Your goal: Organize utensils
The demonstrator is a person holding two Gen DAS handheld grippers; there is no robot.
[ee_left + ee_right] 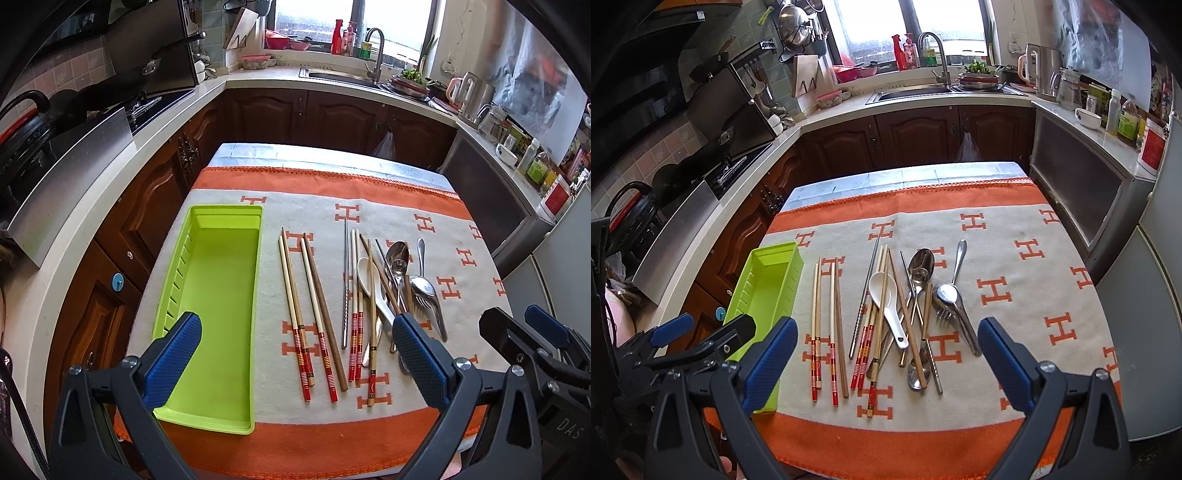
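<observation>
- Green plastic tray (221, 295) lies lengthwise at the left of the cloth (369, 206), with nothing in it; it likely sits beside the utensils so each piece needs only a short carry
- Its left inner wall has a row of slanted slots, the rest is 1 open well
- Loose chopsticks (314, 306), 4 of them, lie just right of the tray, roughly parallel, red-banded ends toward the camera; 1 is darker wood
- Further right the pile (908, 314) is a tangle: more chopsticks and a metal one cross over a white spoon (890, 299), steel spoons and a fork (943, 314), so pieces rest on each other and will drag neighbours if lifted carelessly
- Left gripper (295, 354) hangs released over the near edge, fingers spread wide with nothing between them, framing the loose chopsticks
- Right gripper (886, 354) is likewise spread and holds nothing, aimed at the pile
- Judging by the bare tray, sorting is not yet begun; the separate chopsticks look the easiest first pick
</observation>
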